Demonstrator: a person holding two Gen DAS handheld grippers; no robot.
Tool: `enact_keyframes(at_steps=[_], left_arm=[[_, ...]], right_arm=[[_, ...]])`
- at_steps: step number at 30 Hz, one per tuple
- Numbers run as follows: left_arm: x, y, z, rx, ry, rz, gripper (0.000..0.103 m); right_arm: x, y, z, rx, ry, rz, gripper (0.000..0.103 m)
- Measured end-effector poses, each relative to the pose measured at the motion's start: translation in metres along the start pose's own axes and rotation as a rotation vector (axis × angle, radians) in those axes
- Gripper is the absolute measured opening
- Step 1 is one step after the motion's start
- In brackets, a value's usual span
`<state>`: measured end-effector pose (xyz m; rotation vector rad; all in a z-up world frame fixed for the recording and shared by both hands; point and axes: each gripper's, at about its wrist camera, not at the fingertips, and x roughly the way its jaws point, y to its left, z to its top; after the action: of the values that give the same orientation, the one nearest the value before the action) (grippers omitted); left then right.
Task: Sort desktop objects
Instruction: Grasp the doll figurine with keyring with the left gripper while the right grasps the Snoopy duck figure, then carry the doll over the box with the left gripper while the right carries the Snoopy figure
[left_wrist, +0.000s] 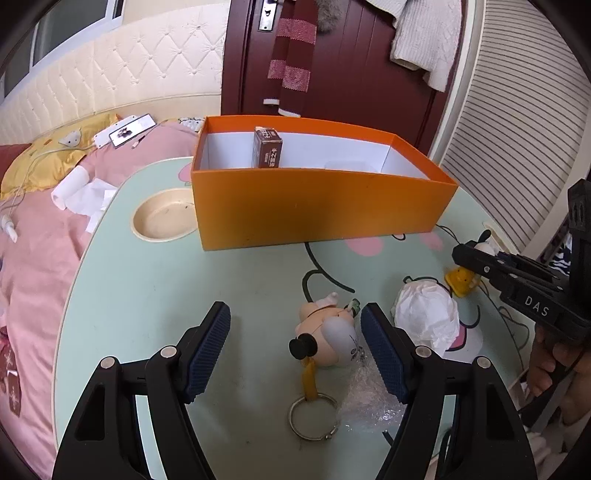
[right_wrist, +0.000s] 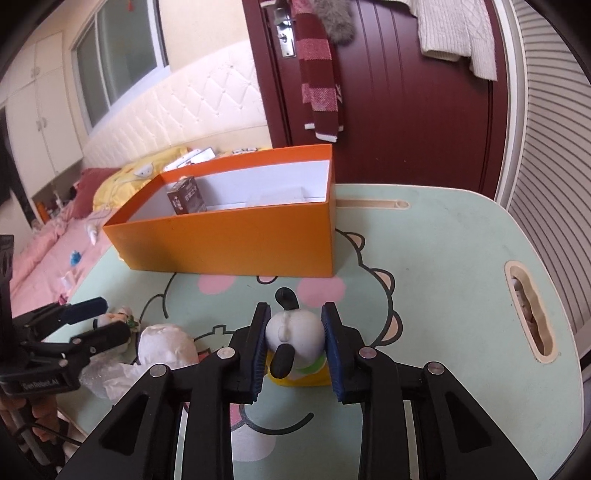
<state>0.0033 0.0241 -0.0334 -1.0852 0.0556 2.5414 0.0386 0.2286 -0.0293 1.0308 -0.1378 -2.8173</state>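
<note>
A: On the left, what does the left gripper (left_wrist: 295, 332) risk?

B: Its jaws stand wide around the pig keychain toy (left_wrist: 328, 341), lying on the green table (left_wrist: 147, 295) before the orange box (left_wrist: 321, 206) — the crumpled tissue (left_wrist: 424, 314) just beside could get snagged.

A: And on the right?

B: The right gripper (right_wrist: 295, 336) clamps the dog figure's (right_wrist: 293, 332) rounded white head — that could slip out on lifting.
</note>
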Motion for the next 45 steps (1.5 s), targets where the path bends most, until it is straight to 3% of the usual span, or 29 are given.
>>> enact_keyframes(at_steps=[4,5,7,15,21,27,32,36,40,45], left_arm=[[0.012,0.000,0.000,0.022,0.027,0.074,0.067],[0.014,0.002,0.000,0.020,0.033,0.096,0.055],[0.013,0.006,0.002,0.009,0.031,0.140,0.038],[0.007,0.015,0.002,-0.039,0.000,0.102,0.038],[-0.020,0.009,0.016,-0.026,-0.141,0.076,0.038],[-0.032,0.003,0.054,0.006,-0.235,0.102,0.038],[-0.009,0.002,0.089,0.062,-0.223,0.109,0.038],[0.027,0.012,0.110,0.028,-0.125,0.122,0.038],[0.050,0.020,0.110,-0.012,-0.053,0.124,0.038],[0.050,0.012,0.103,0.024,-0.058,0.140,0.038]], right_arm=[[0.004,0.001,-0.002,-0.012,0.011,-0.019,0.035],[0.009,0.003,-0.003,-0.021,0.029,-0.031,0.043],[0.014,0.007,-0.007,-0.050,0.052,-0.072,0.046],[0.016,0.006,-0.014,-0.053,0.062,-0.092,0.044],[0.013,0.008,-0.010,-0.053,0.060,-0.084,0.042],[0.014,0.007,-0.008,-0.051,0.058,-0.081,0.042],[0.015,0.006,-0.007,-0.049,0.057,-0.079,0.042],[0.014,0.006,-0.008,-0.048,0.056,-0.076,0.042],[0.014,0.006,-0.008,-0.045,0.055,-0.074,0.042],[0.014,0.007,-0.008,-0.050,0.055,-0.076,0.042]])
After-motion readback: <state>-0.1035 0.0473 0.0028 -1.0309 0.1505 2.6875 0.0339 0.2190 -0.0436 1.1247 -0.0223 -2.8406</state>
